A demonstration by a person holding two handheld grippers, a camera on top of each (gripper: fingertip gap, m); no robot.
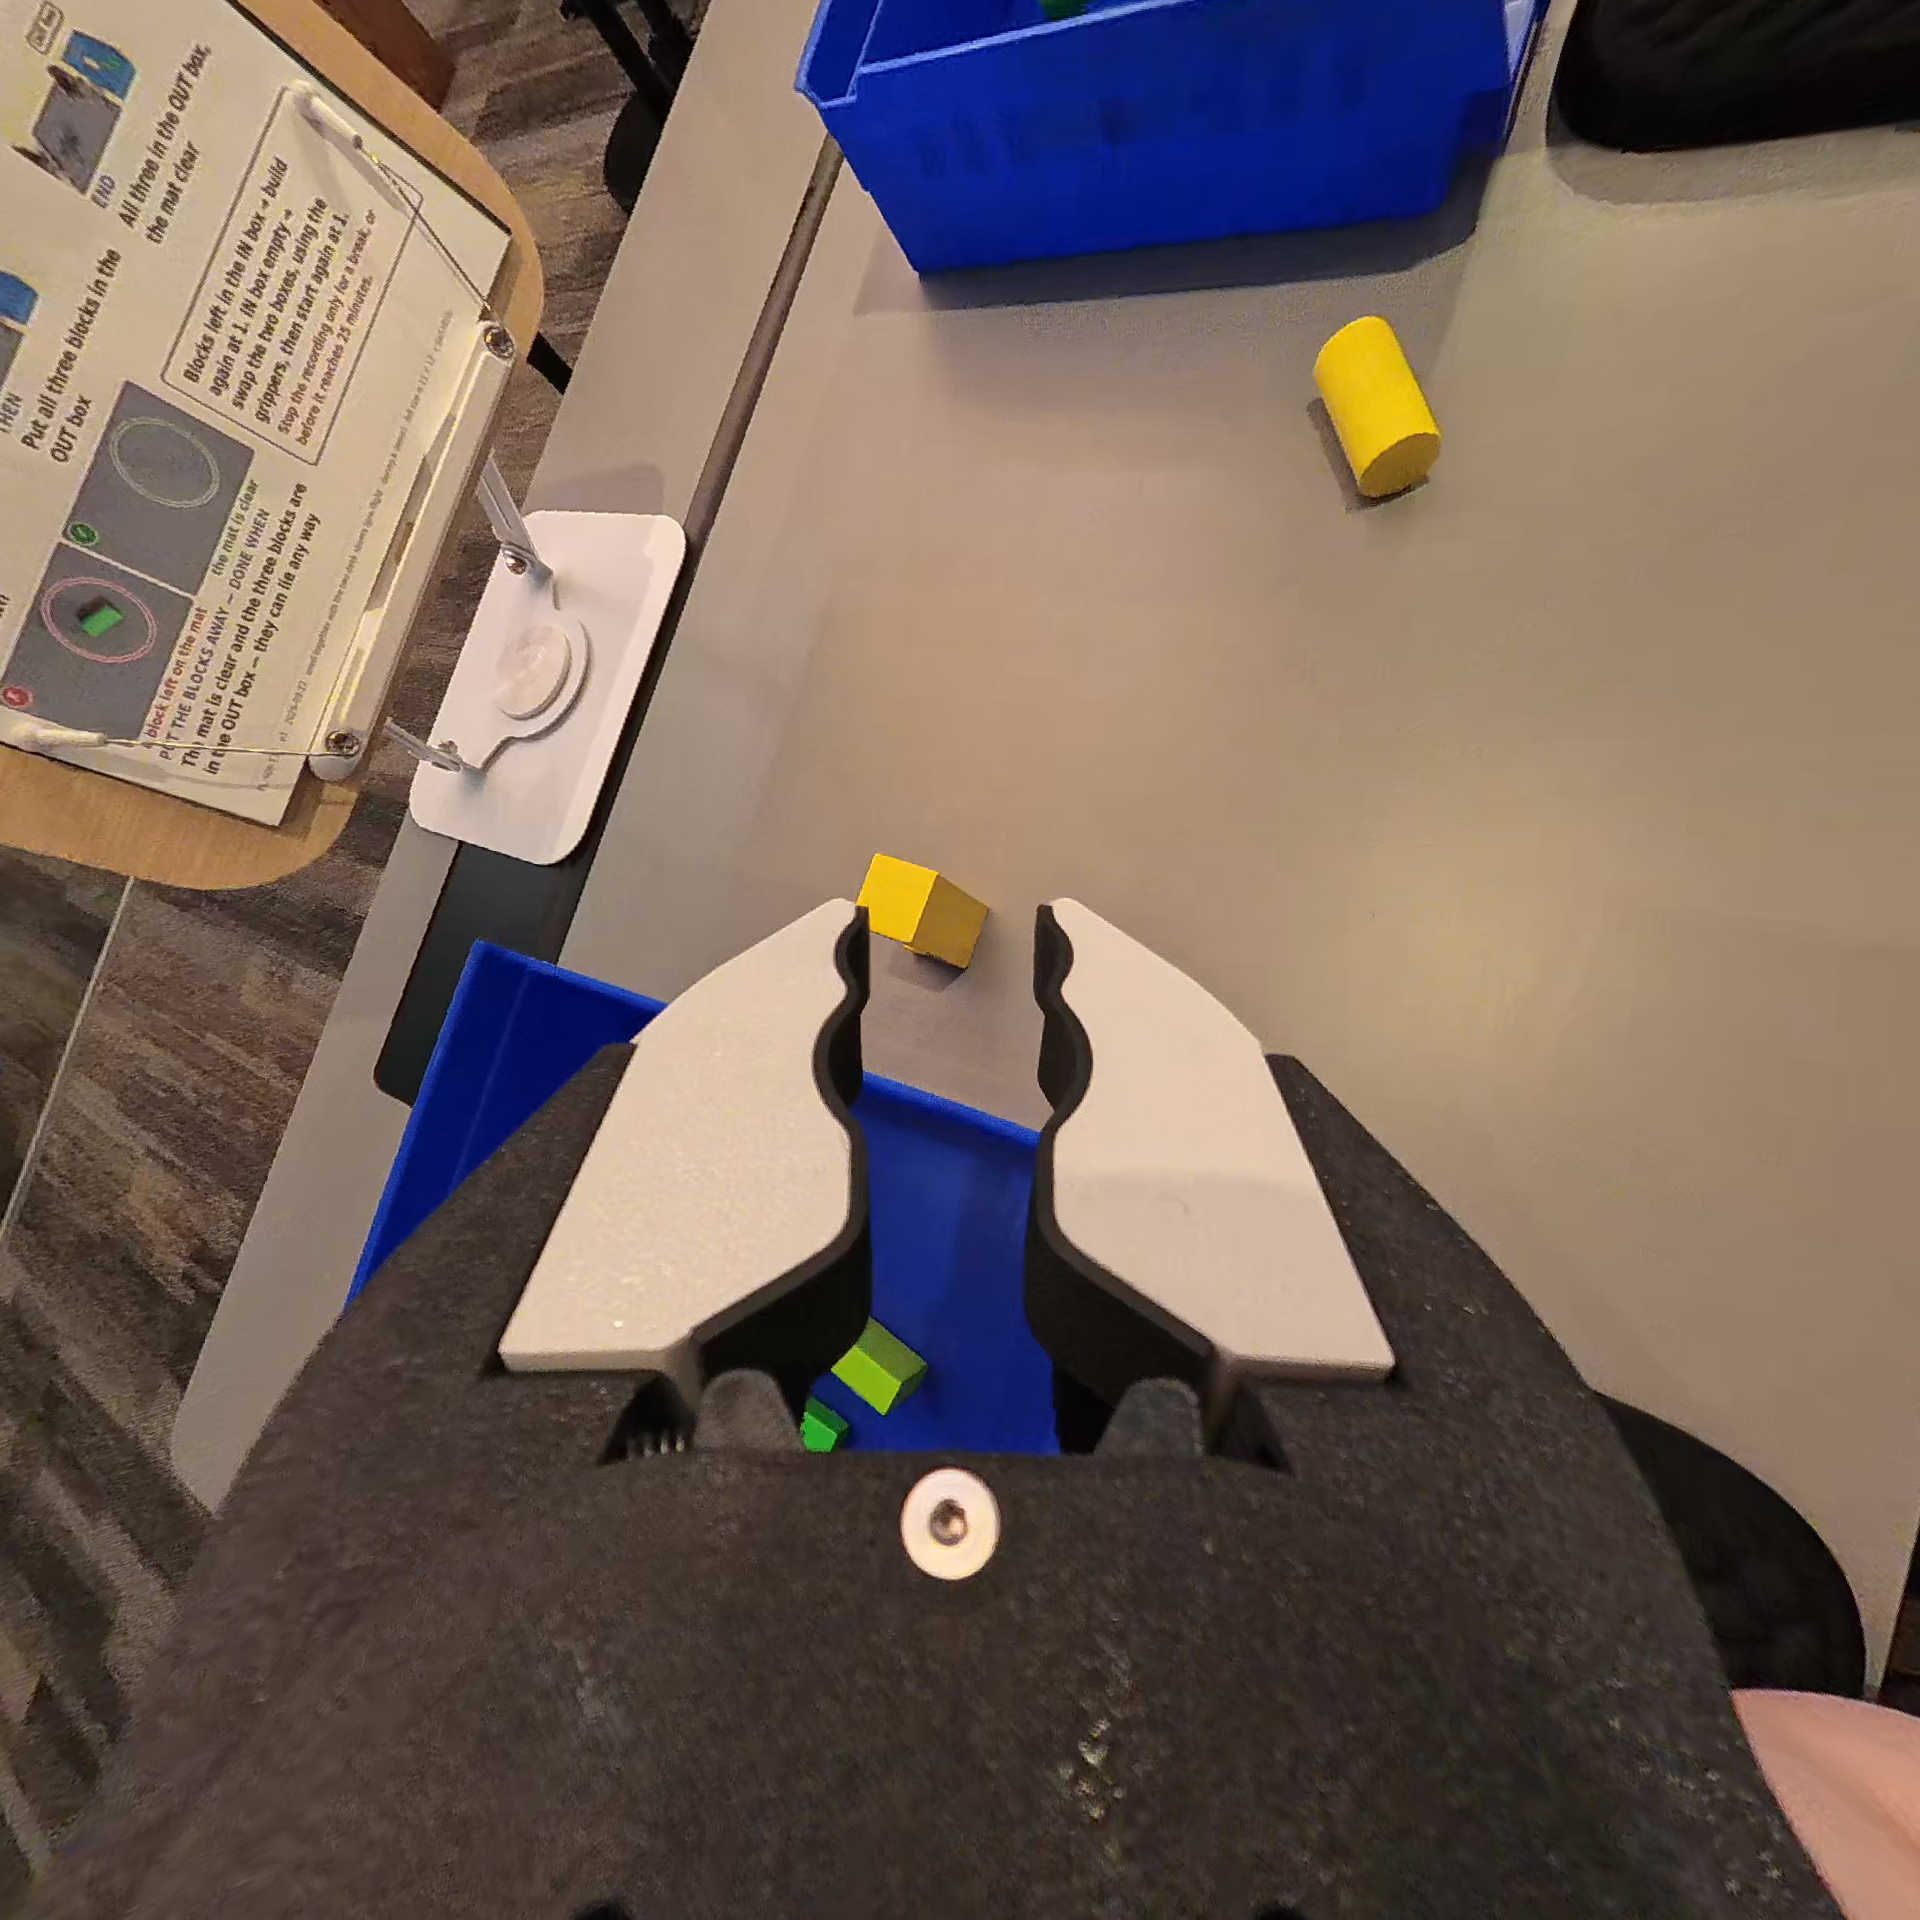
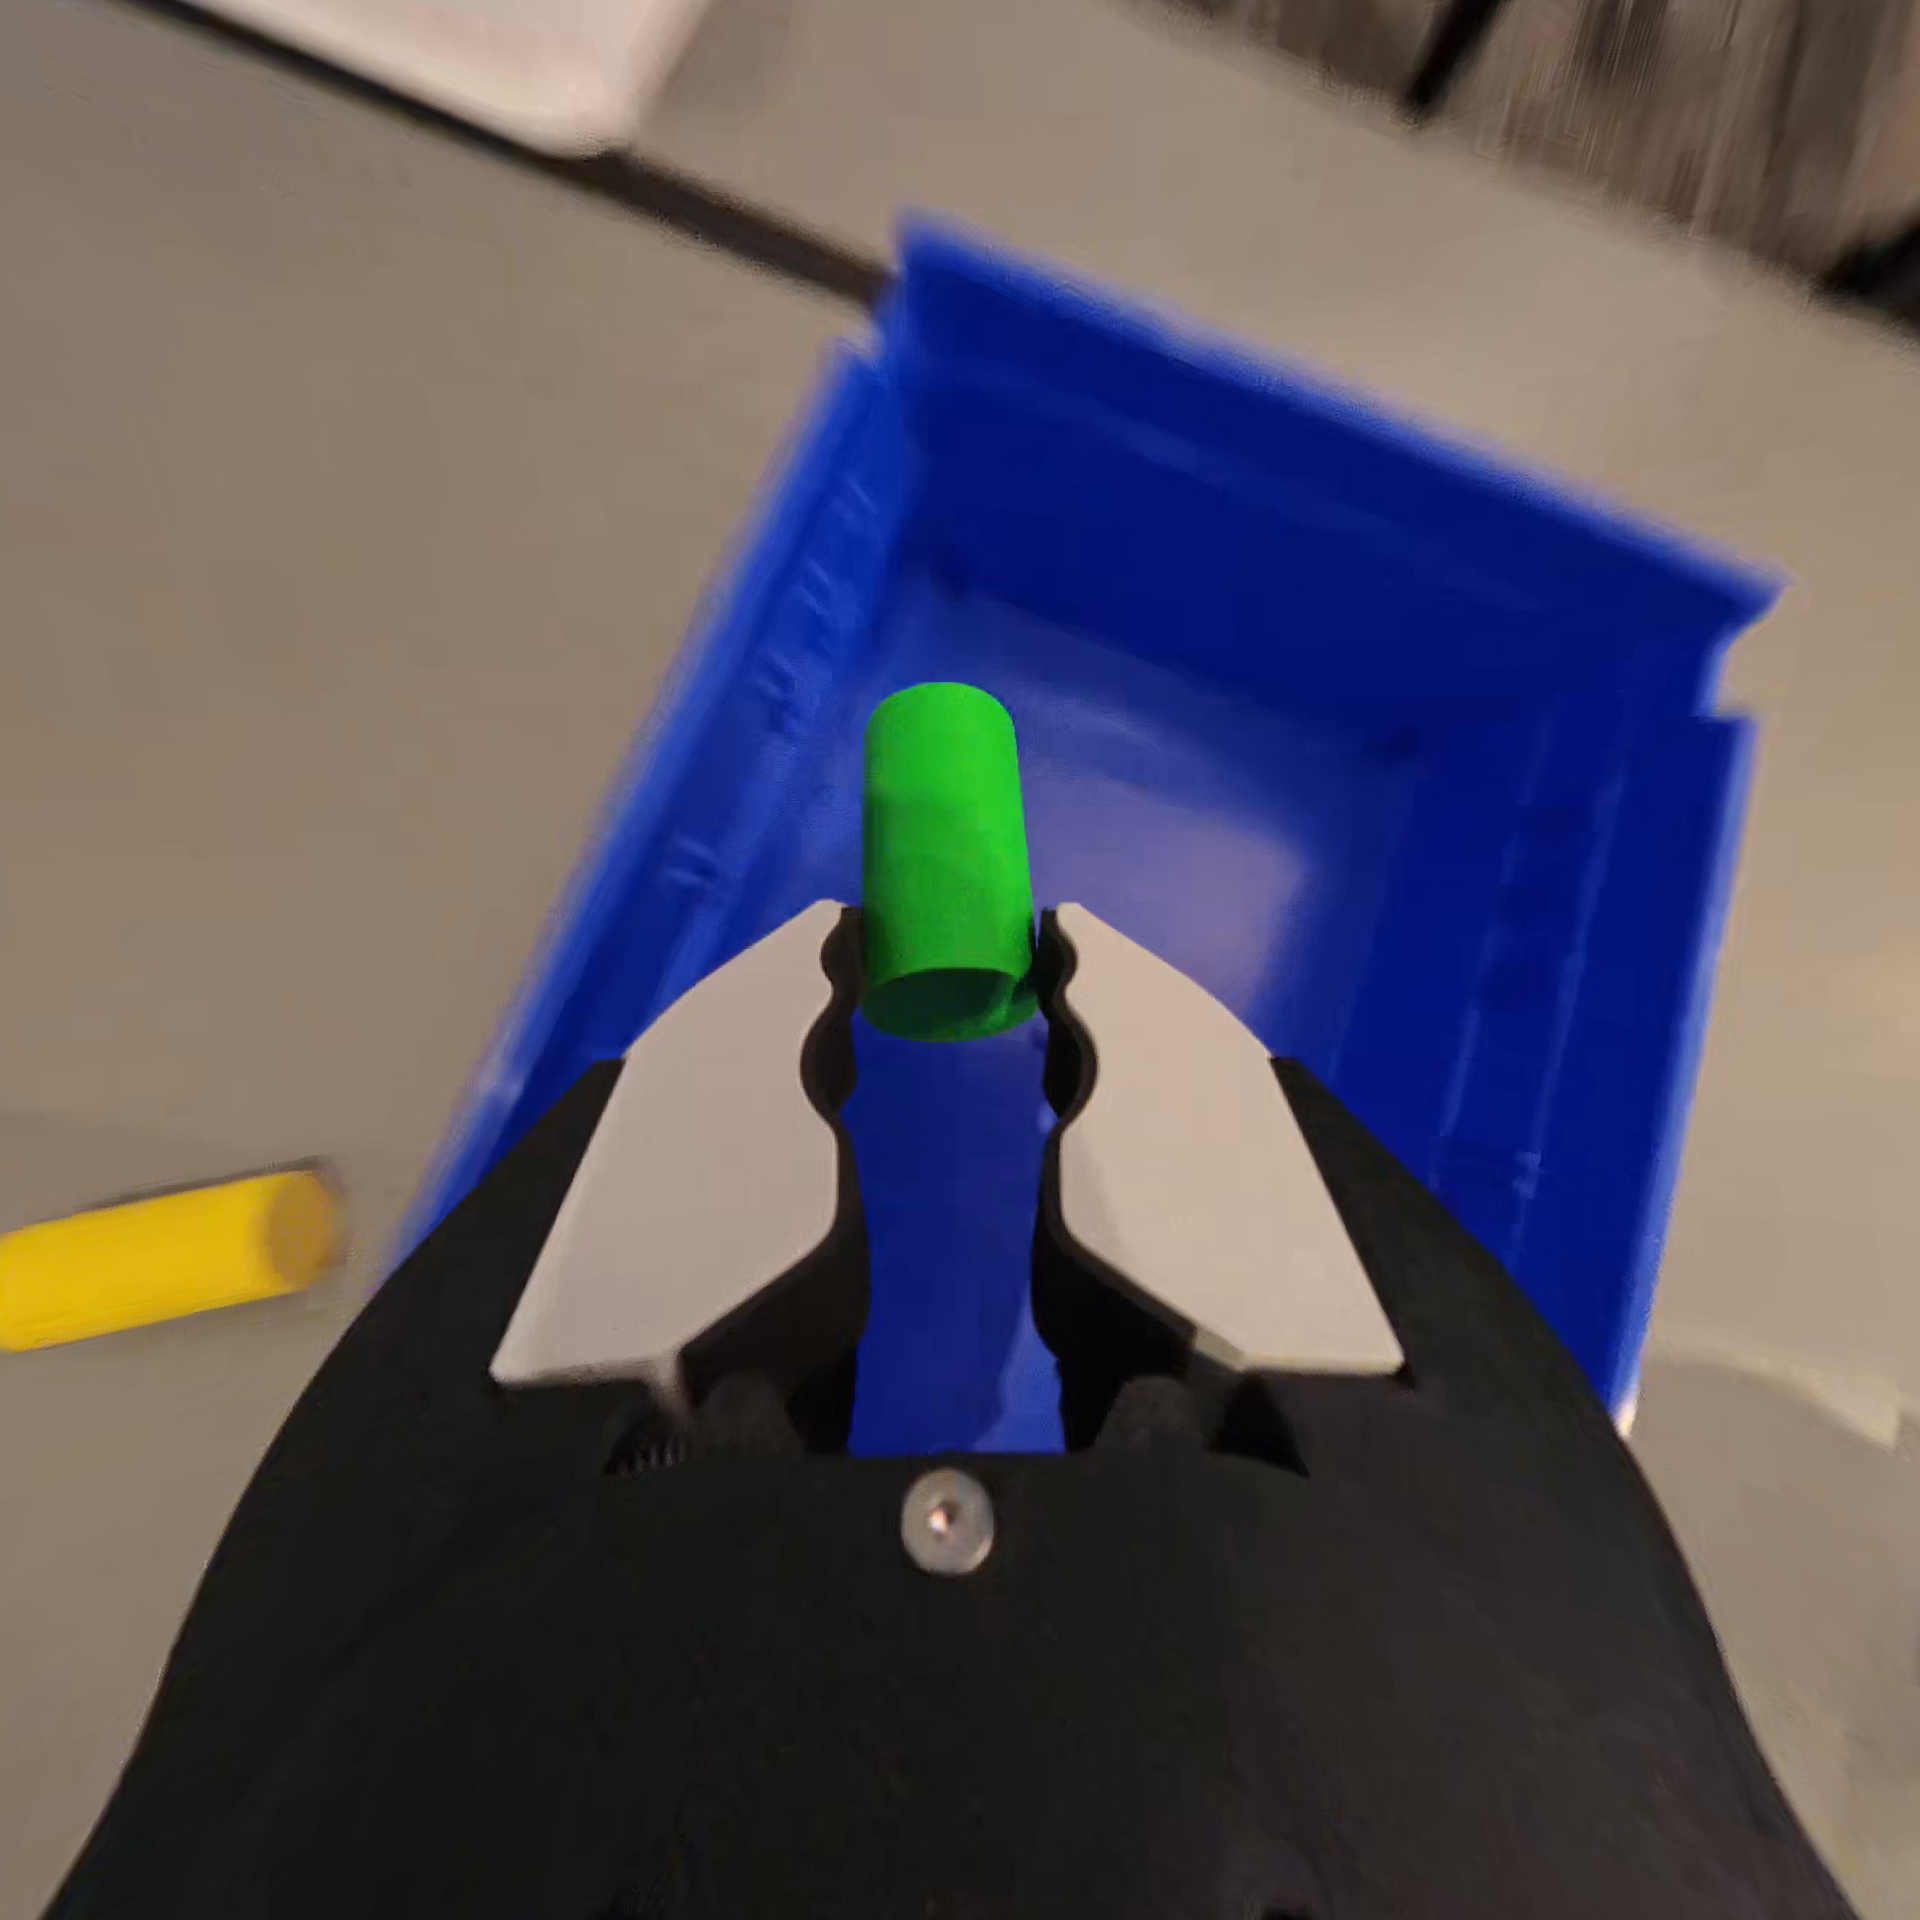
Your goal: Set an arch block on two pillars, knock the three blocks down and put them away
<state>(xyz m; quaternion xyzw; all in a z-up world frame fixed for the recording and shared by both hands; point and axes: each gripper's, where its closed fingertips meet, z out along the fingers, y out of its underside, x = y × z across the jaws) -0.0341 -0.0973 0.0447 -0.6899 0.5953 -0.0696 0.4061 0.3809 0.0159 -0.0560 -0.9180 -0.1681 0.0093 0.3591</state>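
In the right wrist view my right gripper [image 2: 945, 920] is shut on a green cylinder [image 2: 940, 831], held by its near end over the open blue bin [image 2: 1195, 499]. A yellow cylinder [image 2: 156, 1262] lies on its side on the grey mat to the left of that bin. In the left wrist view my left gripper [image 1: 951, 920] is open and empty above the near blue bin [image 1: 499, 1091], which holds two green blocks [image 1: 878, 1366]. A small yellow block [image 1: 925, 909] lies on the mat just past my fingertips. The yellow cylinder [image 1: 1371, 405] lies farther right.
A second blue bin [image 1: 1143, 156] stands at the far edge of the grey table. An instruction sheet [image 1: 208, 416] on a white stand [image 1: 551, 686] sits to the left, past the table edge. A dark object [image 1: 1745, 73] lies at the far right.
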